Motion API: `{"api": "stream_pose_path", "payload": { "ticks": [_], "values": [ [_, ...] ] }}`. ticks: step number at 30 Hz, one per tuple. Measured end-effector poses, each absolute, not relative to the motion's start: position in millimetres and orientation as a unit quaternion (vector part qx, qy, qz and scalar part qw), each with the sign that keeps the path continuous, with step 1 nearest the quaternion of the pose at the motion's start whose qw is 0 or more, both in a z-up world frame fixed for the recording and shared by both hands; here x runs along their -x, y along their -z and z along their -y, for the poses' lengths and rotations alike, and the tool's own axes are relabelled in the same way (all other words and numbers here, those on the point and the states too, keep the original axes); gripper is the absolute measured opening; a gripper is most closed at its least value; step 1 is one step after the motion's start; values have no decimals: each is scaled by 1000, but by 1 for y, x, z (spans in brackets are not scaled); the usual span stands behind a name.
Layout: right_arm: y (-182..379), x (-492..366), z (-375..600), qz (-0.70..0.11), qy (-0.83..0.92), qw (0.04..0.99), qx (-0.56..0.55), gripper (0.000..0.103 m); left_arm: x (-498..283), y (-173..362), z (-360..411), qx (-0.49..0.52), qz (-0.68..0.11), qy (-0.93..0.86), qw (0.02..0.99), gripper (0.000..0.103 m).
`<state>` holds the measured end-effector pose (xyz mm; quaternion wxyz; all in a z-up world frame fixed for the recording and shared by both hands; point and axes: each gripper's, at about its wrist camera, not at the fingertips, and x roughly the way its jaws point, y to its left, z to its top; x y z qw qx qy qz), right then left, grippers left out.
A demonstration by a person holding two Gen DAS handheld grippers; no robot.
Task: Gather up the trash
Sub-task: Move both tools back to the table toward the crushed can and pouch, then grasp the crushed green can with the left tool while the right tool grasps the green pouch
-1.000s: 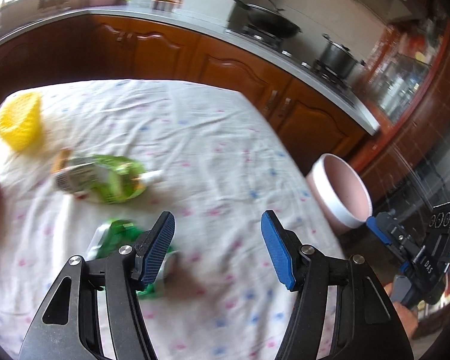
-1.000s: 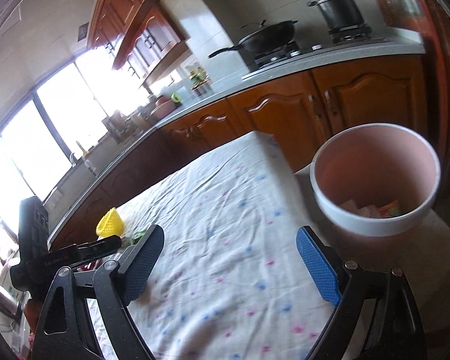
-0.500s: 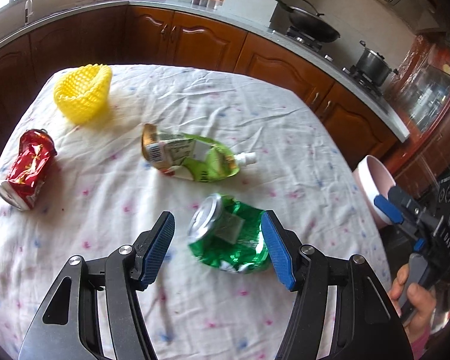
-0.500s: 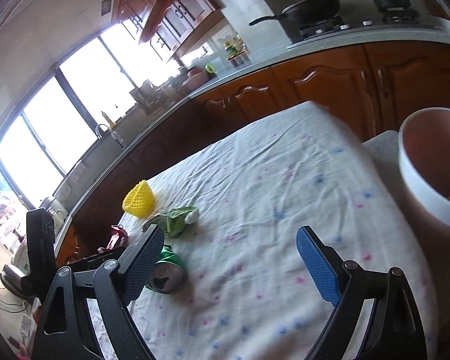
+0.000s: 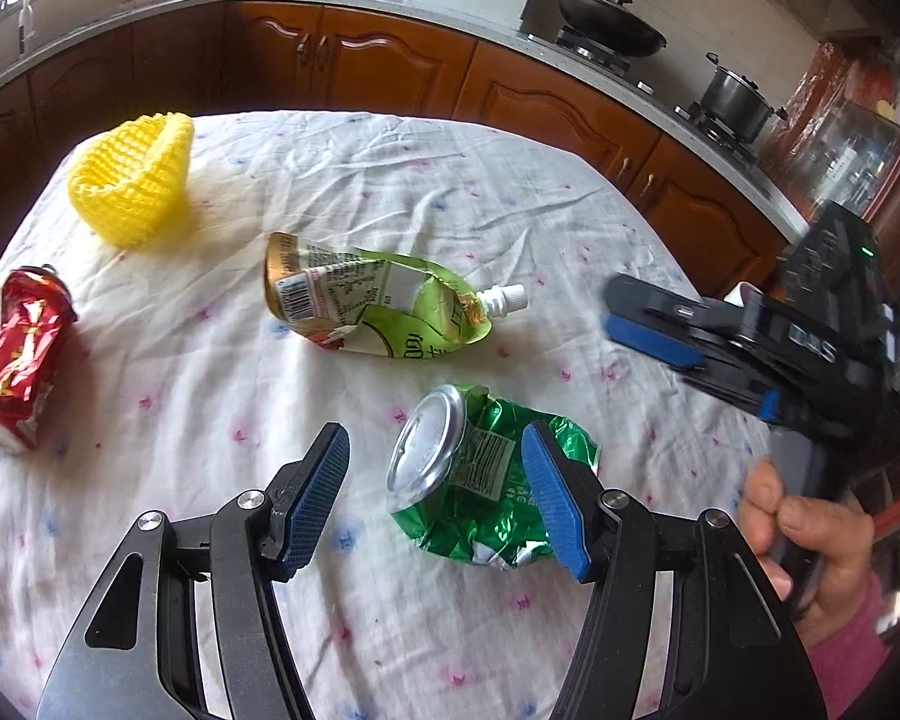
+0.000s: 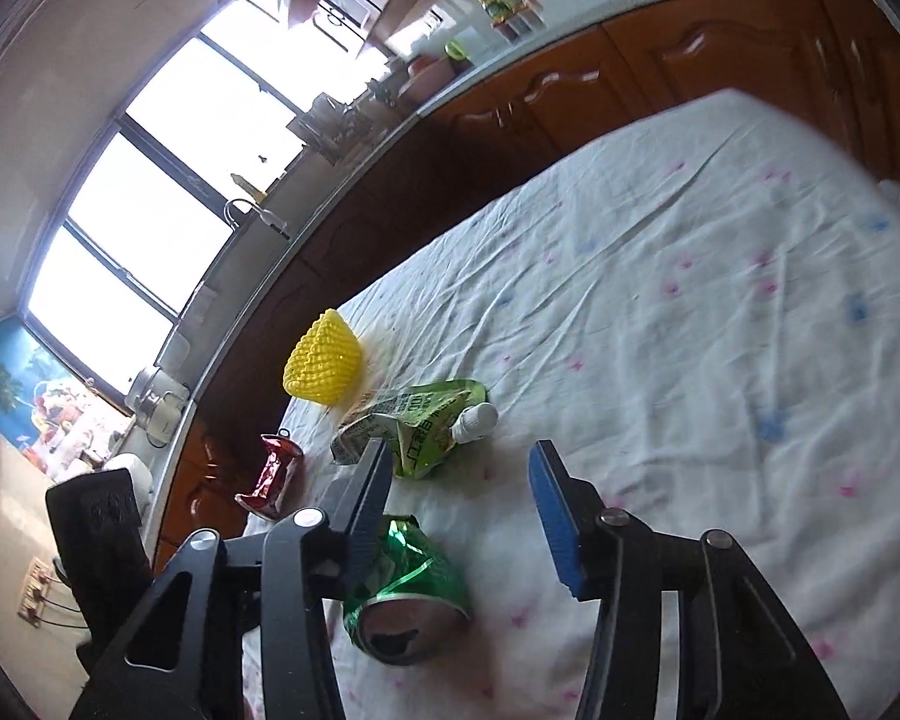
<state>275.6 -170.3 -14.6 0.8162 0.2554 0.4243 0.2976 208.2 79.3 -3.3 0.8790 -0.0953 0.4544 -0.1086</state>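
L gripper (image 5: 435, 495) fingers apart w/ crushed green can (image 5: 486, 480) between on clothed surface (image 5: 390, 180), pads not pressing; R gripper (image 6: 459, 501) fingers just narrowed, gripping nothing, near green pouch (image 6: 417, 426).

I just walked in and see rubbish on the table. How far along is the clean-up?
Nothing here looks cleared yet; no bin shows in these views. In hand: the left hand-held gripper brackets the crushed green can, pads not yet pressing; the right hand-held gripper has just been narrowing, nothing between its jaws. Left: the green pouch, red can and yellow foam net.
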Motion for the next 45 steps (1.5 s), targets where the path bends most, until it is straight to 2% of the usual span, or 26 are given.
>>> {"api": "stream_pose_path", "payload": {
  "ticks": [6, 8, 10, 12, 18, 19, 21, 33, 45],
  "values": [
    [41, -304, 151, -467, -308, 776, -292, 43, -217, 13, -75, 94, -466, 123, 871, 60],
    [48, -310, 147, -476, -308, 766, -303, 42, -219, 15, -75, 95, -469, 126, 869, 55],
    [53, -316, 142, -480, -307, 763, -306, 42, -221, 18, -74, 96, -474, 131, 865, 43],
    [56, -321, 138, -482, -309, 760, -308, 42, -222, 21, -73, 96, -477, 136, 863, 38],
    [62, -329, 131, -478, -305, 761, -315, 28, -222, 22, -72, 101, -475, 148, 862, 26],
    [63, -330, 131, -479, -303, 761, -315, 21, -222, 21, -71, 100, -474, 148, 862, 22],
    [65, -331, 133, -479, -305, 759, -318, 19, -221, 19, -71, 100, -470, 149, 864, 13],
    [14, -293, 199, -383, -263, 838, -286, 18, -210, -2, -73, 103, -441, 137, 881, 12],
    [-39, -225, 267, -311, -180, 917, -171, 18, -208, -34, -47, 114, -402, 150, 896, 12]
  ]
}}
